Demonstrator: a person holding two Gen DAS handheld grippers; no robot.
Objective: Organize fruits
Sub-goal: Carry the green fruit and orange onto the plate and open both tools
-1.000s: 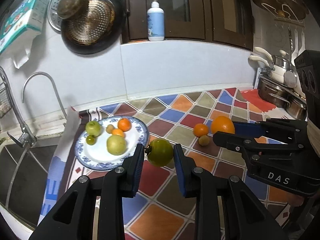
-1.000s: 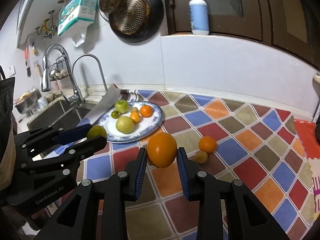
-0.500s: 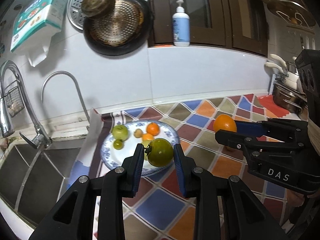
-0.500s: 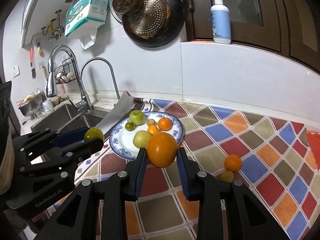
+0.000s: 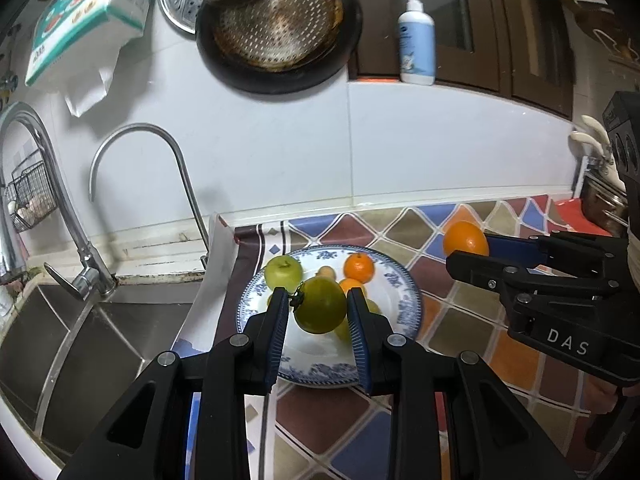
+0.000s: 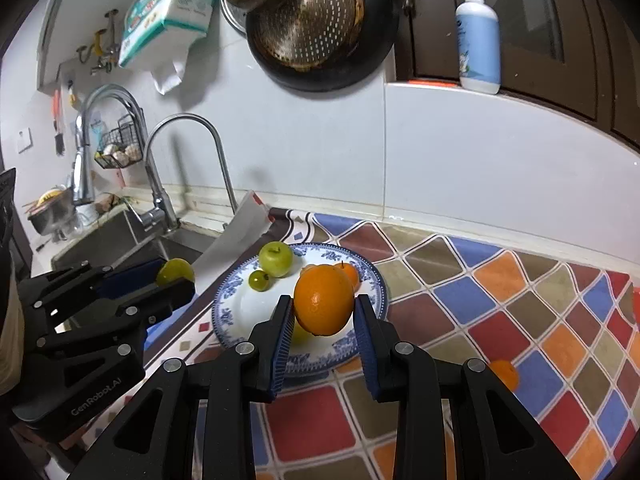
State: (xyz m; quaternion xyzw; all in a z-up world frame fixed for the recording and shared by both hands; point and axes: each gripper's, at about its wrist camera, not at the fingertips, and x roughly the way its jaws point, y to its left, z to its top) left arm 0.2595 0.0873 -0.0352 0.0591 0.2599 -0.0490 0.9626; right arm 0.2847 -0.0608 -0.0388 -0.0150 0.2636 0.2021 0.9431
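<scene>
Left gripper: we see its jaws closed partway around a green fruit, both blue pads pressed against its sides, held in the air over the plate.
Right gripper: our jaws here clamp an orange from both sides, also above the plate.
Plate: blue-and-white, on the counter just beside the sink; we count a green apple, a small green fruit and a small orange on it.
Behind the orange: more fruit on the plate, though we cannot tell what kind.
Counter: one small orange fruit lies apart from the plate.
</scene>
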